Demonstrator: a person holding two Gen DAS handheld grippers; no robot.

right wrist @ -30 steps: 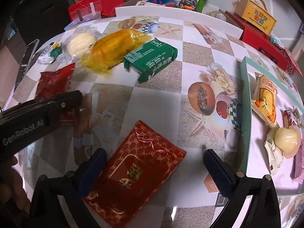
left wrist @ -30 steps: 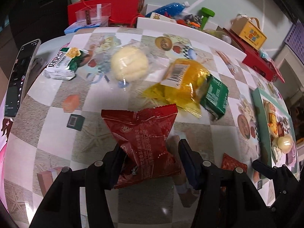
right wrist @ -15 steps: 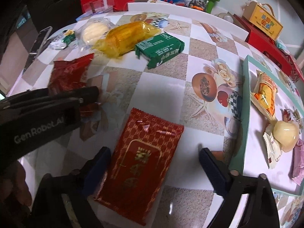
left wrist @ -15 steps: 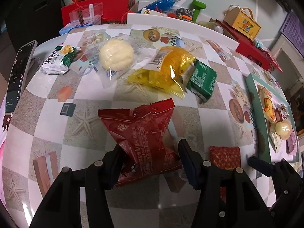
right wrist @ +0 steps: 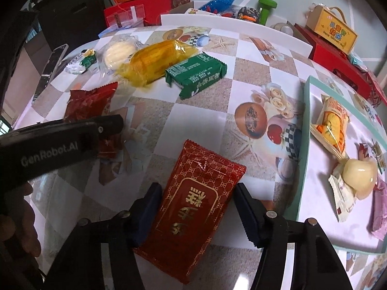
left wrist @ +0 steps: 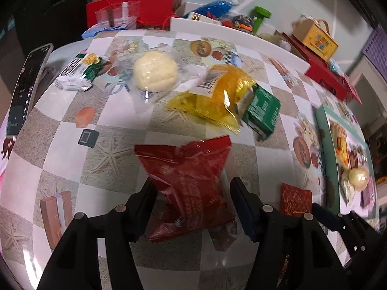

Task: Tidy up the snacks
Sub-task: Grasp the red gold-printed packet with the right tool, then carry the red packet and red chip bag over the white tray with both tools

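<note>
Checkered oilcloth printed with starfish, flowers and fruit covers the bench (right wrist: 200,120), and red boxes (right wrist: 154,2), a blue bottle (right wrist: 219,1) and a yellow carton (right wrist: 331,30) are crowded along its far edge. A dark red crinkled snack bag (left wrist: 191,181) is held between the jaws of the left gripper (left wrist: 193,205); the left pad is pressed into the bag's side, while contact at the right pad is blurred and cannot be judged with certainty. In the right wrist view, a flat red packet with gold lettering (right wrist: 193,212) is lying on the bench between the jaws of the right gripper (right wrist: 197,213), which are set close along both of its long edges; whether they are actually pinching it cannot be told. Farther back, a yellow wrapped snack (right wrist: 154,62) is seen touching a green packet (right wrist: 196,75), with a pale round bun in clear wrap (left wrist: 156,71) and a small white and green packet (left wrist: 79,75) to the left. A teal-rimmed tray (right wrist: 303,145) lies at the right, where an orange-printed packet (right wrist: 332,125), a pale round cake (right wrist: 359,174) and a pink item (right wrist: 381,207) are already gathered. A phone (left wrist: 26,89) rests at the left edge.
</note>
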